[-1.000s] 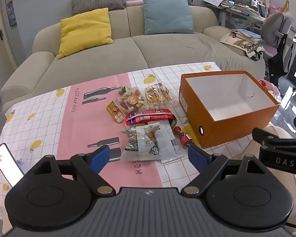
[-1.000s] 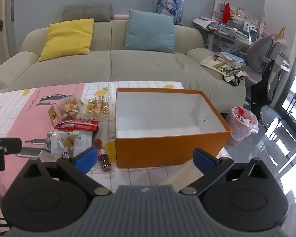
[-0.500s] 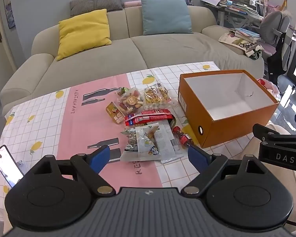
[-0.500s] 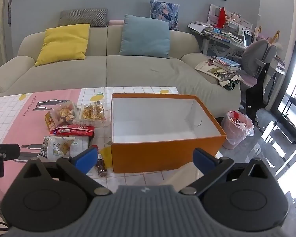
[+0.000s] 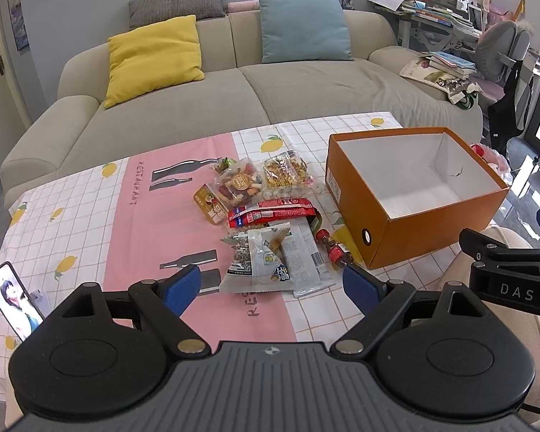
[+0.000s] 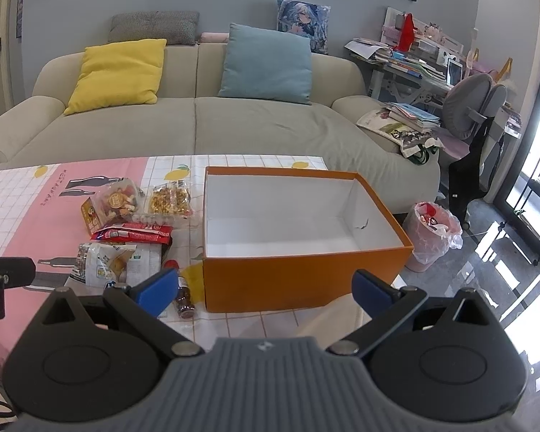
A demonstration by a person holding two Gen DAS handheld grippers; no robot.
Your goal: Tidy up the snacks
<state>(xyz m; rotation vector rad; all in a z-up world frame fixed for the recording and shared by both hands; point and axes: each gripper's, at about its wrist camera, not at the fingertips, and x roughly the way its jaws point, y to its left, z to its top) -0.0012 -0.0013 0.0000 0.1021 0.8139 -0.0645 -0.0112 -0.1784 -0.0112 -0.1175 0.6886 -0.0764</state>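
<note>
An open orange box (image 5: 428, 237) with a bare white inside stands on the table's right part; it also shows in the right wrist view (image 6: 298, 280). Left of it lies a pile of snack packs: a white pack (image 5: 259, 262), a red pack (image 5: 270, 212), a clear mixed-nut bag (image 5: 239, 183), a yellow snack bag (image 5: 284, 174) and a small red-capped bottle (image 5: 333, 250). My left gripper (image 5: 271, 288) is open and empty, held above the near table edge in front of the pile. My right gripper (image 6: 264, 289) is open and empty, in front of the box.
A pink and white tablecloth (image 5: 90, 216) covers the table. A phone (image 5: 16, 300) stands at the near left. A beige sofa (image 5: 234, 100) with cushions lies behind. A bin with a pink bag (image 6: 433, 230), a chair and a cluttered desk are at the right.
Both grippers have shifted slightly; the right wrist view has risen and shows more of the box's inside. Nothing on the table has moved.
</note>
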